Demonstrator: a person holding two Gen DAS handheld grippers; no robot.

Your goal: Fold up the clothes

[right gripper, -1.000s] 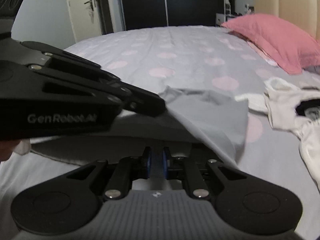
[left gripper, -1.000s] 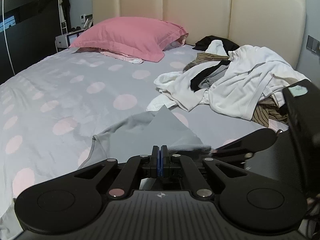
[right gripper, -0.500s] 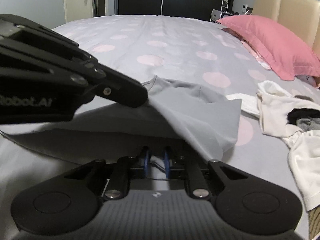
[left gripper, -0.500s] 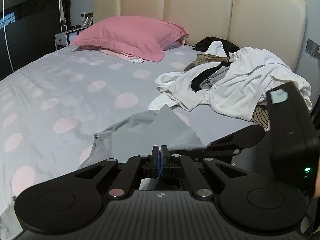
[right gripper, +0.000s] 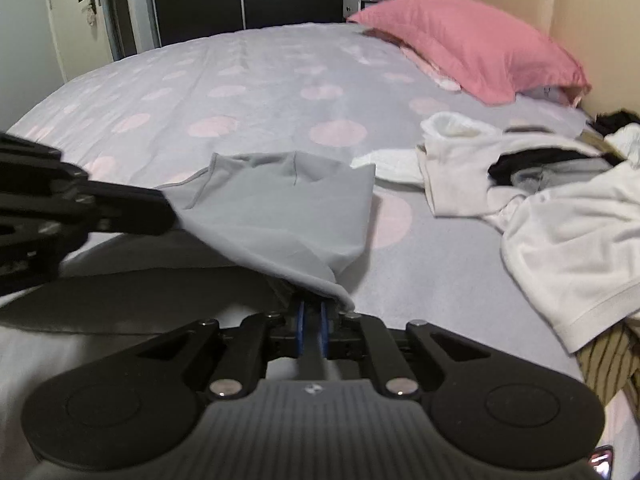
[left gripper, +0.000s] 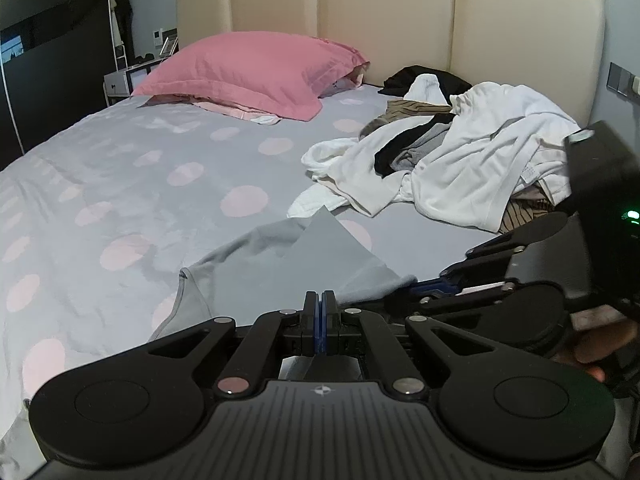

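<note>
A grey garment (left gripper: 280, 268) lies partly on the bed and is held up at its near edge; it also shows in the right wrist view (right gripper: 288, 208). My left gripper (left gripper: 319, 312) is shut on its near edge. My right gripper (right gripper: 311, 320) is shut on another corner of the same garment. The right gripper shows at the right of the left wrist view (left gripper: 452, 280). The left gripper shows at the left of the right wrist view (right gripper: 160, 216), its fingers pinching the cloth.
A pile of white, black and striped clothes (left gripper: 460, 160) lies on the right of the bed, also in the right wrist view (right gripper: 552, 216). A pink pillow (left gripper: 256, 72) lies by the beige headboard (left gripper: 400, 20). The grey bedsheet (left gripper: 120, 184) has pink dots.
The right gripper has swung to the right with the grey garment, and its camera now faces the pillow and clothes pile. The left gripper has stayed shut on the cloth, nearly still.
</note>
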